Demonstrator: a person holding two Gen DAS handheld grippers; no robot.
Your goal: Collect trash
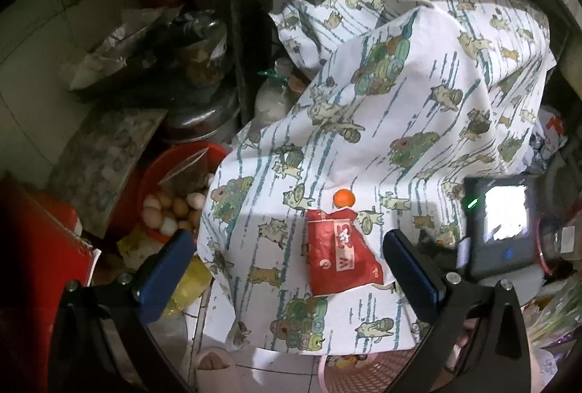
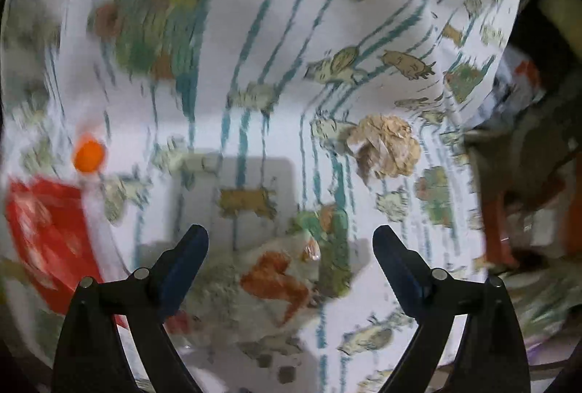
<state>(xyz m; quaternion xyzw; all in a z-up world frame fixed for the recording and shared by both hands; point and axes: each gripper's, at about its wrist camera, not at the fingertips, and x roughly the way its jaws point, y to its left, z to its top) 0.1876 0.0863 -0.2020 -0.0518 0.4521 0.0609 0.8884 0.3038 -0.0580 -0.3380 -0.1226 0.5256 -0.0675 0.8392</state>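
Observation:
A cat-print cloth (image 1: 400, 124) covers the surface. On it lie a red snack packet (image 1: 342, 255) and a small orange round thing (image 1: 343, 198). My left gripper (image 1: 291, 265) is open above the cloth, and the red packet lies between its blue fingers without touching them. The blurred right wrist view shows my right gripper (image 2: 291, 240) open wide over a crumpled white tissue with an orange-red stain (image 2: 272, 280), and its pads are clear of the tissue. A crumpled beige paper wad (image 2: 385, 149) lies further ahead. The red packet (image 2: 47, 229) and the orange thing (image 2: 89, 156) are at the left.
A red basin of eggs (image 1: 171, 207) and a yellow bag (image 1: 189, 284) sit left of the cloth, with a metal pot (image 1: 203, 113) behind them. A pink basket (image 1: 363, 371) stands below the cloth's edge. A person's slippered foot (image 1: 214, 364) is on the tiled floor.

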